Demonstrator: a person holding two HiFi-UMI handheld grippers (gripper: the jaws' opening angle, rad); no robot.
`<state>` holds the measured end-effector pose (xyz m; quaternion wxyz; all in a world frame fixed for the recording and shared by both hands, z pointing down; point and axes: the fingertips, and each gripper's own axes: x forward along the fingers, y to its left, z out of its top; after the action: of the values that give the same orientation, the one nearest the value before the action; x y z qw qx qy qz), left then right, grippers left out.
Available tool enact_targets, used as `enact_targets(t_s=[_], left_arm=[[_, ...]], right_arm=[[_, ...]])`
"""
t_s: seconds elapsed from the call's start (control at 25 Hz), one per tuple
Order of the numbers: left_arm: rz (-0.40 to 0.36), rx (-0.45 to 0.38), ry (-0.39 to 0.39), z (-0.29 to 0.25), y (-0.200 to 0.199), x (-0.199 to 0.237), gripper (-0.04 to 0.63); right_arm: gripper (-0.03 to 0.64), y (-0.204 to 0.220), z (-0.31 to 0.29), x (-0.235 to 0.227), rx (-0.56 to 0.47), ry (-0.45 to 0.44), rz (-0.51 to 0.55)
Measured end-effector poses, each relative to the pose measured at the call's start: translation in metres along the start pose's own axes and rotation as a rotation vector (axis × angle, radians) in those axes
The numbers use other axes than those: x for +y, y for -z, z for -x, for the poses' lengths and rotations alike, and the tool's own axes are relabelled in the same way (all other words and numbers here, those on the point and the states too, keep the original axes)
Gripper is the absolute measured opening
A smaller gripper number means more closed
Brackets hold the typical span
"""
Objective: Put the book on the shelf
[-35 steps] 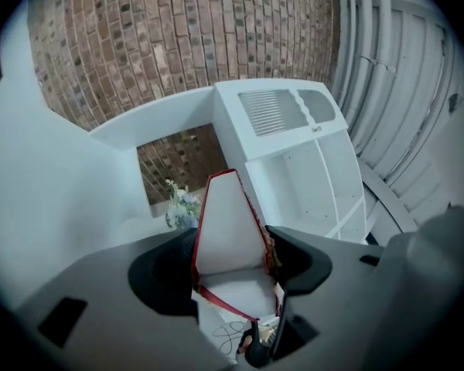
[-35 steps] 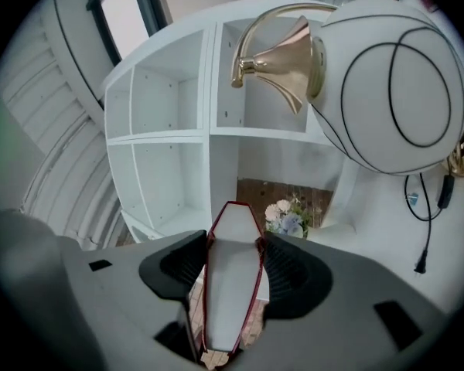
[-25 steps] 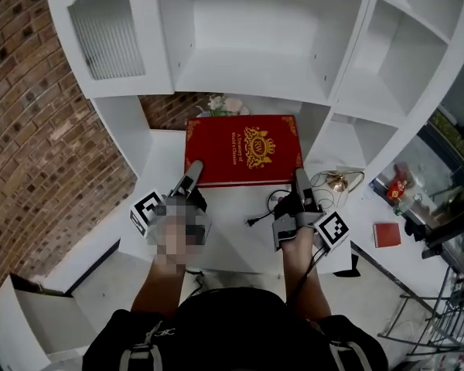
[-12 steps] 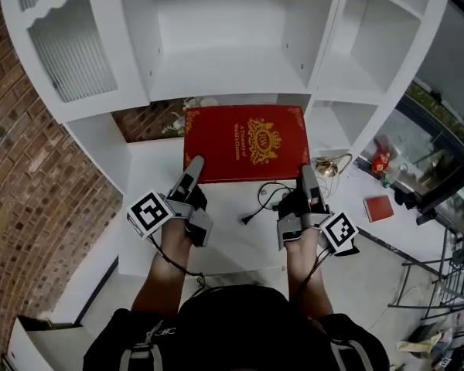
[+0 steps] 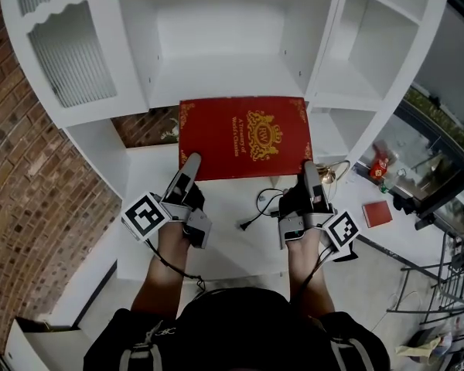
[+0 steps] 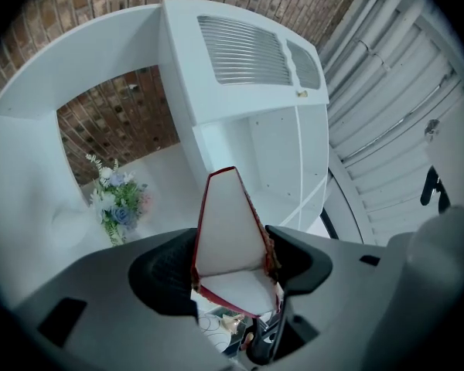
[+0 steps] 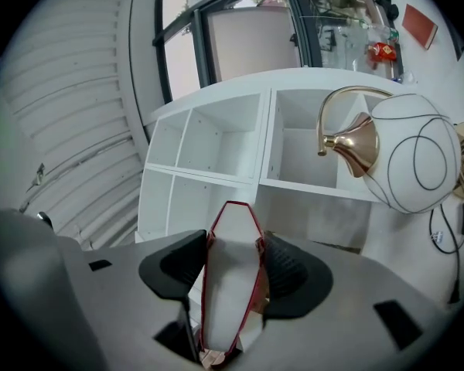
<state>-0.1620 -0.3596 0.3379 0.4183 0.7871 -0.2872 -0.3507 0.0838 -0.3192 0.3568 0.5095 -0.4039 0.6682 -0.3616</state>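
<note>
A large red book with gold ornament on its cover is held level in the air in front of the white shelf unit. My left gripper is shut on its near left corner, my right gripper on its near right corner. In the left gripper view the book's white page edge stands clamped between the jaws. The right gripper view shows the same page edge pinched between its jaws. The book's far edge lies close to the lip of the wide middle shelf opening.
A white and gold teapot stands on the white counter at the right, beside a black cable. A small flower bunch sits in the brick-backed nook. A louvred cabinet door is at upper left. A small red object lies at far right.
Both grippers have lifted the book off the counter and carried it up and forward toward the shelf opening. It now covers most of the flower nook.
</note>
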Motion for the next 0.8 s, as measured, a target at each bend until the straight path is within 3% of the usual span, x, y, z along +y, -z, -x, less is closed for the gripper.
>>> enact_targets(t_s=[0.56,0.8], left_arm=[[-0.128,-0.105,0.042,-0.022,-0.054,-0.028,0.284],[-0.167,-0.118,-0.034,-0.036,-0.077,-0.011,0.285]], right_arm=[[0.251,0.009,-0.061,0.021,0.046,-0.079,-0.036],[0.252,0.012,-0.088,0.013,0.048,-0.036,-0.041]])
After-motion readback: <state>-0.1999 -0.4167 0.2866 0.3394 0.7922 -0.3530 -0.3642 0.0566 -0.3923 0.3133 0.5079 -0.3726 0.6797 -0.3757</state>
